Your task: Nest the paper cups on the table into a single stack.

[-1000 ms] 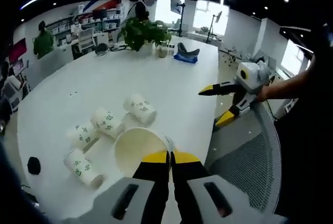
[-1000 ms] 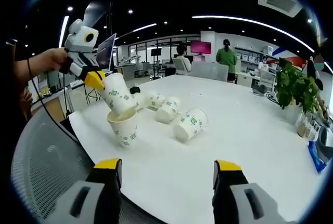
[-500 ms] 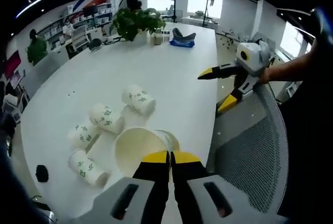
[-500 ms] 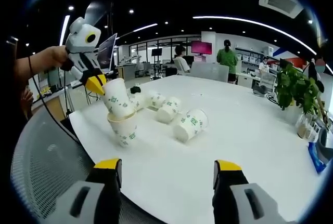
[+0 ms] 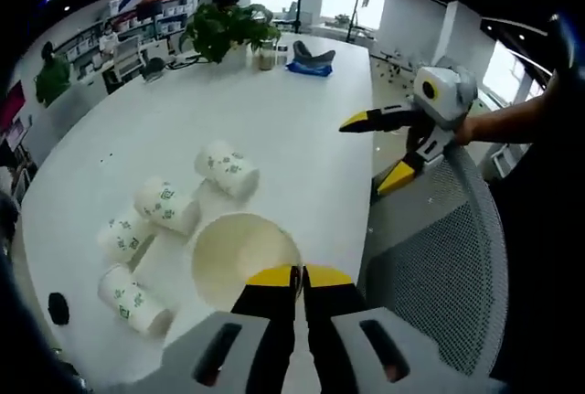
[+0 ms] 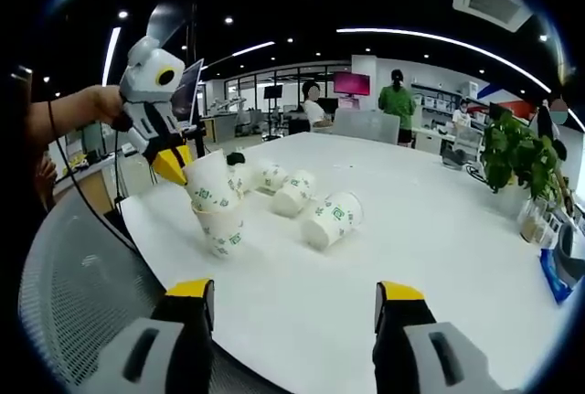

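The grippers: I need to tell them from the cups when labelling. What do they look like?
Each gripper has a grey body, black jaws and yellow fingertips. The left gripper trails a thin black cable at the hand. The right gripper shows the same colours. The hands are bare where visible; sleeves cannot be made out.

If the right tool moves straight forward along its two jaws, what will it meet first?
Probably bare white table. The right tool is open and empty, and points past the nearest lying paper cup, which sits a little left of its line. Depth is unclear, so it might brush that cup.
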